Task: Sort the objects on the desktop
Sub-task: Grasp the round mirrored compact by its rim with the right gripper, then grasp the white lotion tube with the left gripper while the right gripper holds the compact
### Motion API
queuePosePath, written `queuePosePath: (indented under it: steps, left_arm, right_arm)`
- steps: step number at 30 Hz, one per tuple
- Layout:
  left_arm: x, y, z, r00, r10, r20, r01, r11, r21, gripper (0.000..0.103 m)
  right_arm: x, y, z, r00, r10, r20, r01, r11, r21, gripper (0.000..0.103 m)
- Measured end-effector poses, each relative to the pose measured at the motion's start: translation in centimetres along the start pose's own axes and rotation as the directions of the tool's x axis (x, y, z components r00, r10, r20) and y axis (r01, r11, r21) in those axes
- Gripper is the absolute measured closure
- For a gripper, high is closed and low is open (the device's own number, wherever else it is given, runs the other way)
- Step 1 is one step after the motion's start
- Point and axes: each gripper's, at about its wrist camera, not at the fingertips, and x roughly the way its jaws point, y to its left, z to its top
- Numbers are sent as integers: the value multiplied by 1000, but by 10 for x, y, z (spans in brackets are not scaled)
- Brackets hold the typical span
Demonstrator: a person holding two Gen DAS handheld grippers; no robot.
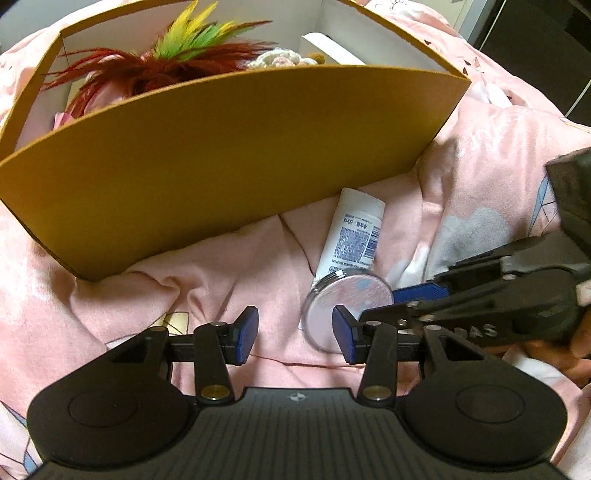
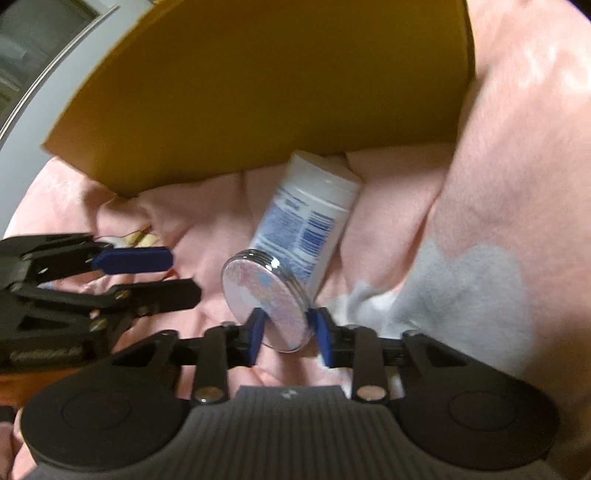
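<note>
One mustard-yellow cardboard box with white inner walls stands open-topped on a pink blanket, and it is the only container in view. Inside it, seen over the near wall from the left wrist camera, lie a bunch of dark red feathers, a tuft of yellow and green feathers, a cream crocheted piece and a white box-like thing toward the far right corner; the rest of the contents are hidden behind the near wall. In front of the box, on the blanket, lies one white tube with blue print and a barcode, on its side, its far end just at the foot of the box wall. Leaning against the near end of the tube is one round, flat tin with a shiny metal rim and a pale pinkish face, tilted up on its edge. There are two claws. The right claw is clenched on the tin: its two blue pads sit on either side of the tin's lower edge, one against the face and one against the back. The left claw hangs released just beside the tin, its blue pads well apart with only blanket between them. In the left wrist view the right claw reaches in from the right edge to the tin, part of a hand showing behind it.
</note>
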Motion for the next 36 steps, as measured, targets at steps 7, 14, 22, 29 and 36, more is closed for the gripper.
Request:
queuePosePath:
  steps: [7, 14, 22, 29, 36]
  left_arm:
    - [-8, 3, 2, 1000, 6, 16, -6, 1000, 10, 51]
    - [-14, 9, 7, 999, -27, 33, 28, 999, -31, 51]
    - [16, -9, 15, 995, -96, -8, 96, 995, 29, 51]
    - [50, -17, 21, 995, -96, -17, 97, 994, 49, 53]
    - [56, -23, 16, 985, -168, -37, 170, 983, 75, 70]
  right_arm:
    - [-10, 25, -2, 998, 59, 25, -56, 993, -99, 87]
    - [-22, 19, -2, 997, 64, 48, -59, 994, -93, 90]
    - [-86, 23, -4, 980, -163, 117, 182, 967, -177, 90]
    - [-63, 12, -4, 959, -266, 98, 281, 939, -199, 90]
    - [-39, 3, -4, 970, -241, 33, 243, 953, -183, 86]
